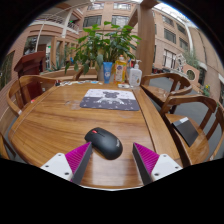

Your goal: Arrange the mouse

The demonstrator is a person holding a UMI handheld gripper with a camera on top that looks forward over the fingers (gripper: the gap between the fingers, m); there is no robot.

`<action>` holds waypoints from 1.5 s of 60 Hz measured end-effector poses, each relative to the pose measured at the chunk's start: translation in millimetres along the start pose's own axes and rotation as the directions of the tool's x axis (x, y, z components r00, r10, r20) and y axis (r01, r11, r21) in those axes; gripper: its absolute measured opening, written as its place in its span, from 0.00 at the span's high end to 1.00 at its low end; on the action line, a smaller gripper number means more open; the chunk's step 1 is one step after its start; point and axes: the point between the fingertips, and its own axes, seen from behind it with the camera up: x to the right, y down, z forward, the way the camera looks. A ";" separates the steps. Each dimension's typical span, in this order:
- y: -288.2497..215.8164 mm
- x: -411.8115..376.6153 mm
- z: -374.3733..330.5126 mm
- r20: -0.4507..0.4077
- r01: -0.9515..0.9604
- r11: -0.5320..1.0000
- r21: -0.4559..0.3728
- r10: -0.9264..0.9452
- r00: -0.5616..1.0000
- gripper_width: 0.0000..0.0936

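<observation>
My two fingers are spread apart, and my gripper (111, 158) holds nothing. Each finger has a bright pink pad (76, 157) on its inner side. A black mouse (103, 142) sits on the wooden table (50, 125) between my fingers, a little nearer my left one. It rests on the table by itself, with a gap on each side, so I am not pressing on it. The mouse is round and shiny on top. Further ahead of my fingers lies a mouse mat (109, 99) with a dark picture on it, flat on the table and well apart from the mouse. Past the mat stand a few things close together: a blue pot (107, 71) with a big green plant (103, 43) in it, and a white bottle (134, 75) just beside it. Wooden chairs (186, 118) stand around the table, off to the side of each finger. One chair beside my right finger has a dark flat thing (187, 132) on its seat. Far beyond it all is a tall building with many windows (105, 15).
</observation>
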 end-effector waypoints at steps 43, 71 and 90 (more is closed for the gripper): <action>-32.7 12.5 50.7 -0.022 -0.088 0.996 0.019 0.088 0.996 0.65; -295.0 1.1 6.1 0.055 -0.114 0.914 0.391 0.100 0.993 0.65; -213.4 14.6 212.4 -0.024 -0.124 0.992 0.022 0.124 0.992 0.63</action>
